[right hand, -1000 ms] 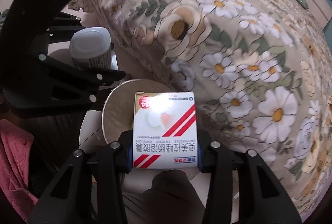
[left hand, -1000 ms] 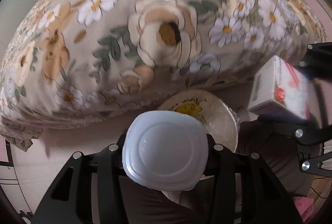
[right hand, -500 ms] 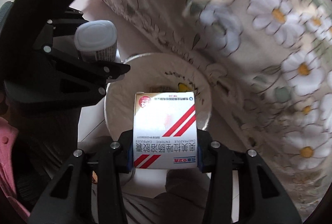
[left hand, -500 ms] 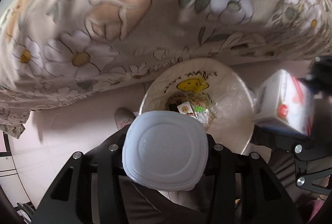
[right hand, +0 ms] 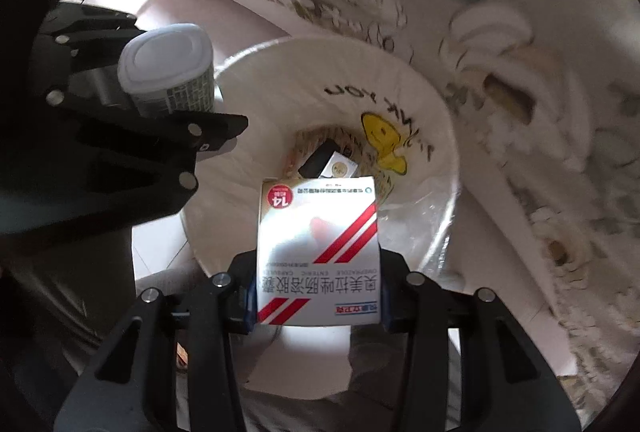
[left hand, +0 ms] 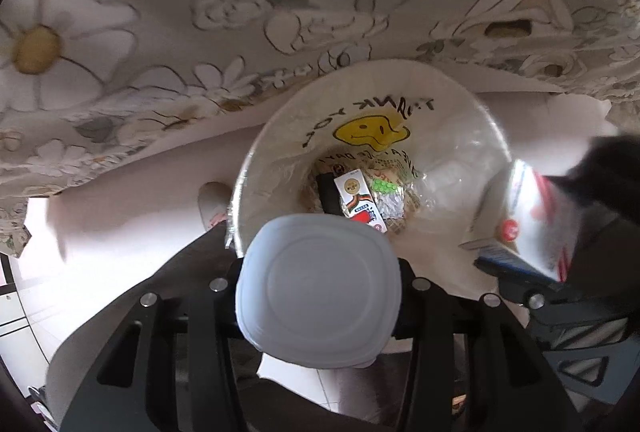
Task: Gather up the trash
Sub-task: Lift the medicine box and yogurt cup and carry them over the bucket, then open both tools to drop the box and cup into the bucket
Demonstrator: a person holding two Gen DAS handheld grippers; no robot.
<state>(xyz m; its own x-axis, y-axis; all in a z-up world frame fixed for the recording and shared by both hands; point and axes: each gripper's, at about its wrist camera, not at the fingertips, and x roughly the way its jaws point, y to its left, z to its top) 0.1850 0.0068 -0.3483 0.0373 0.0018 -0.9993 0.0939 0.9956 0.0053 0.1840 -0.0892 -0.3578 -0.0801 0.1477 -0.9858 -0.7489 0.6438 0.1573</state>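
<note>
Trash bin (left hand: 256, 168): larger, nearer, mid-frame | left gripper (left hand: 320, 292) clamped on bottle (left hand: 318, 292) | right gripper (right hand: 316, 288) clamped on medicine box (right hand: 318, 248) | both lowered

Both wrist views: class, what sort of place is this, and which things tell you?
Probably a bedroom at home: a flower-printed bedspread hangs over a pale tiled floor, beside a bag-lined waste bin already holding packaging.

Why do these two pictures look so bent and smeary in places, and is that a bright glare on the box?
Left wrist view: the fisheye lens bends the flowered cloth round the rim; the white-lidded bottle is sharp, the medicine box motion-blurred. Right wrist view: glare washes out the middle of the medicine box; the cloth is smeared, while the bin bag with its smiley print stays readable.
</note>
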